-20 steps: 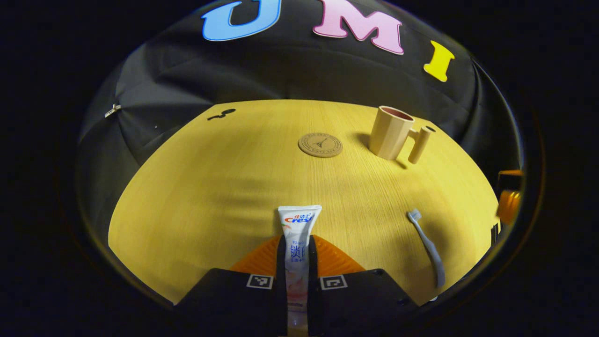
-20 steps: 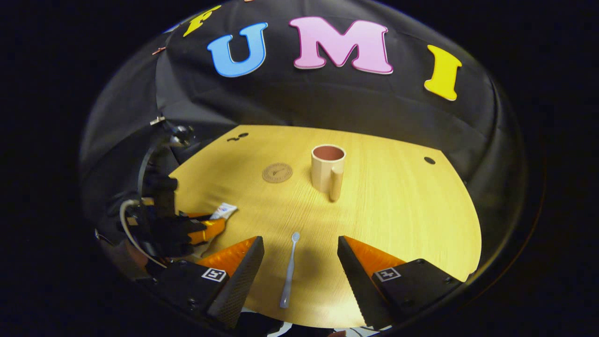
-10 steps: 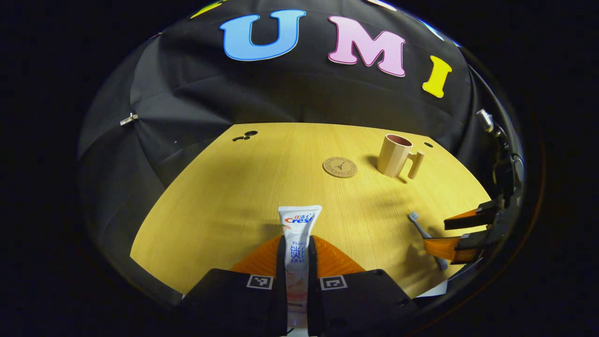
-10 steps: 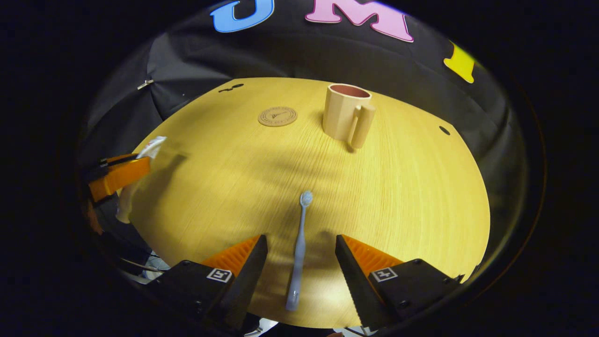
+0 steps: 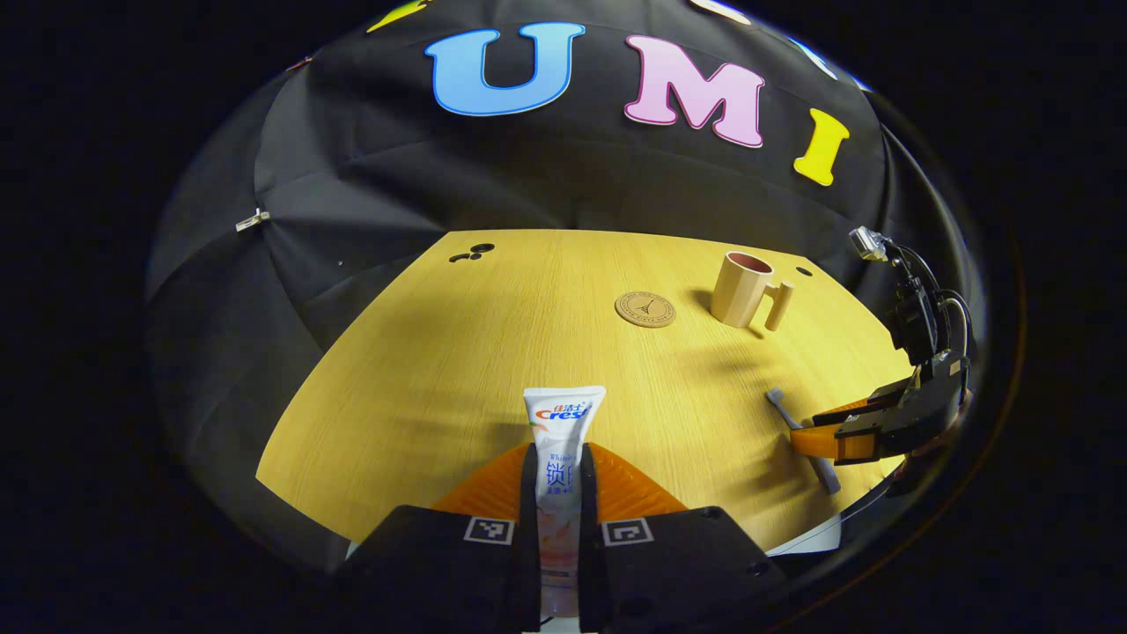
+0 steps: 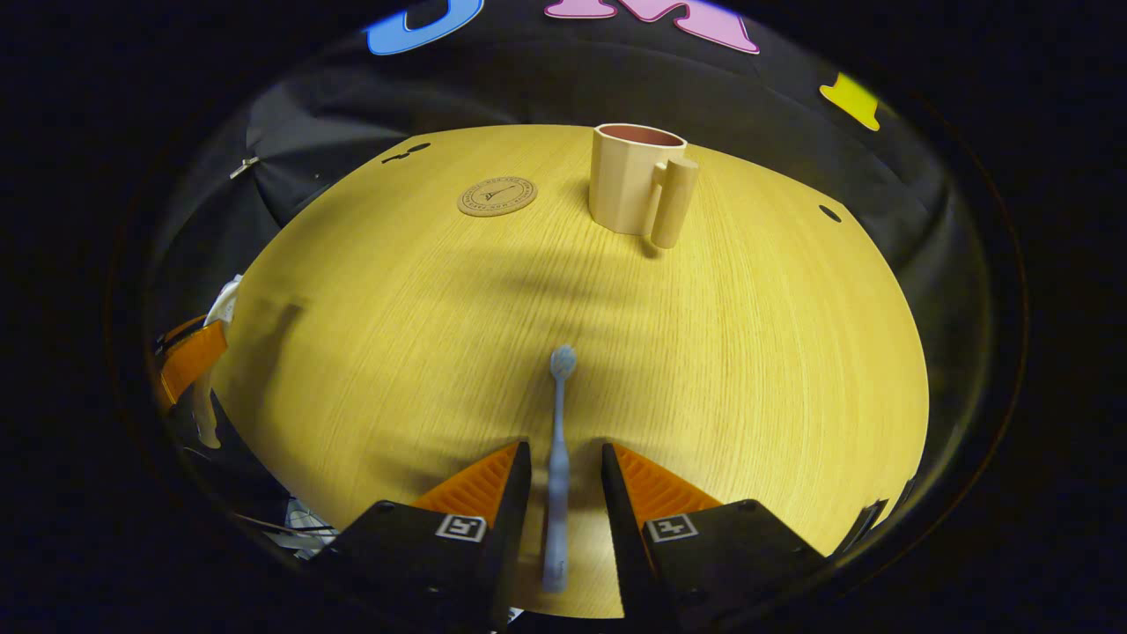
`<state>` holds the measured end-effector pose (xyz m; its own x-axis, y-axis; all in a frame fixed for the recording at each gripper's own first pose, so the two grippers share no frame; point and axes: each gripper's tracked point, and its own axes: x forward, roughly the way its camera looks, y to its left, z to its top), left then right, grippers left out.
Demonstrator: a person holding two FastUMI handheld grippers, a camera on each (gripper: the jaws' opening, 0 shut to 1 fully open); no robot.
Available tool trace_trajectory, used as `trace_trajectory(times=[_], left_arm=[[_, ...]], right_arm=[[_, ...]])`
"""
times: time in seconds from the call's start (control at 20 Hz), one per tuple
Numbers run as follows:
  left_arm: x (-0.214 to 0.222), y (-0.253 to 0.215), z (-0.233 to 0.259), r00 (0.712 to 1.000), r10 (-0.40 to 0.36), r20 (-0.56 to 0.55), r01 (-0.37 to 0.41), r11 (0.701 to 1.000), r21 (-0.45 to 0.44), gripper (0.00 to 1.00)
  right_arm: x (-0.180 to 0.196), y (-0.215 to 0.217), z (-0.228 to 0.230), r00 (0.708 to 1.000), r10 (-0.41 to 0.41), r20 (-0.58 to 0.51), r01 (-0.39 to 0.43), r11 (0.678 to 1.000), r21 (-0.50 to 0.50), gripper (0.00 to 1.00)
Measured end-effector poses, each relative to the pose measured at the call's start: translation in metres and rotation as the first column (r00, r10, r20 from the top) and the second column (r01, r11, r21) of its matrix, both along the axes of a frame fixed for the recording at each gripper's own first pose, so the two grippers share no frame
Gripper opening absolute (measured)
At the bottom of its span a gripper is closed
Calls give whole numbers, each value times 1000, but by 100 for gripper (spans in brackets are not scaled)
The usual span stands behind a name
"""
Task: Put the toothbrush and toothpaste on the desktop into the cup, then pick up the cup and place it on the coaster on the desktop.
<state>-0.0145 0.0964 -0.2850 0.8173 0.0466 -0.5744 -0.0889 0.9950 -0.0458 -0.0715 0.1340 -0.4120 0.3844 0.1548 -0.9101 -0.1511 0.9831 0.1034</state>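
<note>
My left gripper is shut on the white toothpaste tube, held above the near part of the wooden table. The blue-grey toothbrush lies flat on the table with its head pointing away. My right gripper straddles its handle, open, with a small gap on each side. The beige cup stands upright at the far side with its handle toward me, and the round cork coaster lies left of it. In the left gripper view the cup, the coaster, the toothbrush and the right gripper appear at the right.
The left gripper with the toothpaste hangs over the table's left edge in the right gripper view. Small holes mark the tabletop at the far left and far right. Black cloth walls the booth behind.
My right gripper's fingers have narrowed around the toothbrush handle and come lower over it. My left gripper, still holding the toothpaste, has risen and drawn back a little.
</note>
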Motion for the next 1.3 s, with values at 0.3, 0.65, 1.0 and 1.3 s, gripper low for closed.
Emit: trace_trajectory(times=[0.3,0.65,1.0,1.3], left_arm=[[-10,5,4,1000,19,1,-19,1000,6,22],[-9,-5,26,999,32,38,-32,999,-17,22],[29,-43,82,983,0,184,9,999,-51,22],[83,-95,155,928,-25,371,80,988,-133,22]], right_arm=[[1,7,-1,999,29,18,-29,1000,-1,12],[6,16,21,993,-50,105,29,981,191,6],[59,4,129,915,-138,380,-14,928,371,6],[89,-31,198,834,-206,512,-53,894,445,6]])
